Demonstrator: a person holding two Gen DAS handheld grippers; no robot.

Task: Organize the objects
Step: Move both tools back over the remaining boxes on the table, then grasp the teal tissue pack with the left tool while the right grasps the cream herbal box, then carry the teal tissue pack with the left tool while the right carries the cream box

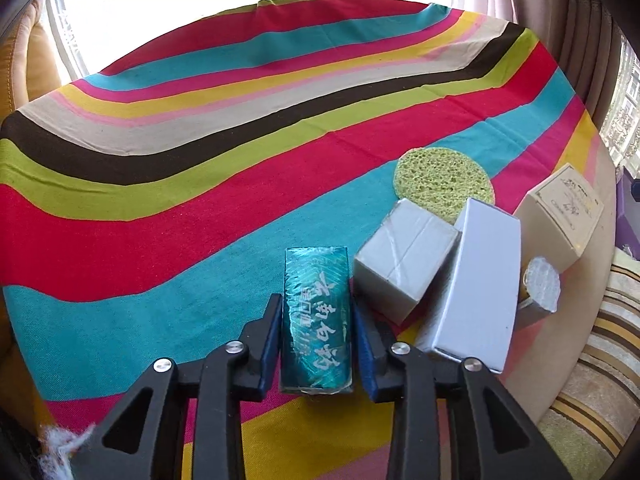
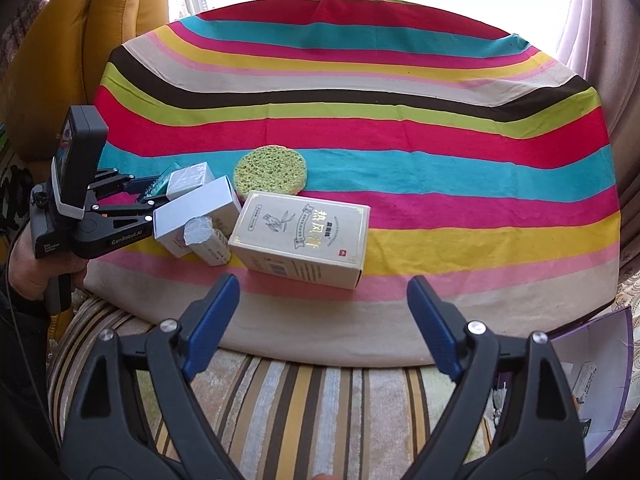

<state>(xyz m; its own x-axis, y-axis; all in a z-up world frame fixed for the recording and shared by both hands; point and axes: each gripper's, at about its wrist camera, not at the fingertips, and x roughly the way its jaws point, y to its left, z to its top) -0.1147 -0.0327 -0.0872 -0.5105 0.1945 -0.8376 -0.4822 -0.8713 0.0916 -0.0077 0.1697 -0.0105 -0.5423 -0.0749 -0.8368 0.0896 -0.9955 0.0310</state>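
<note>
My left gripper (image 1: 316, 312) is shut on a teal foil-wrapped box (image 1: 318, 320) with white Chinese lettering, low over the striped cloth. Right of it lie a grey taped box (image 1: 404, 260), a long white box (image 1: 476, 284), a green round sponge (image 1: 442, 184), a small foil-capped box (image 1: 540, 292) and a cream box (image 1: 564, 216). In the right wrist view my right gripper (image 2: 322, 312) is open and empty over the table's near edge, just short of the cream box (image 2: 304, 236). The left gripper (image 2: 148, 196) shows there at the left, the teal box (image 2: 162, 184) mostly hidden.
The striped tablecloth (image 2: 400, 128) covers the round table. A yellow chair (image 2: 100, 40) stands at the back left. A striped cushion (image 2: 300, 400) lies under my right gripper. An open purple-edged box (image 2: 592, 372) sits at the lower right. Curtains hang behind.
</note>
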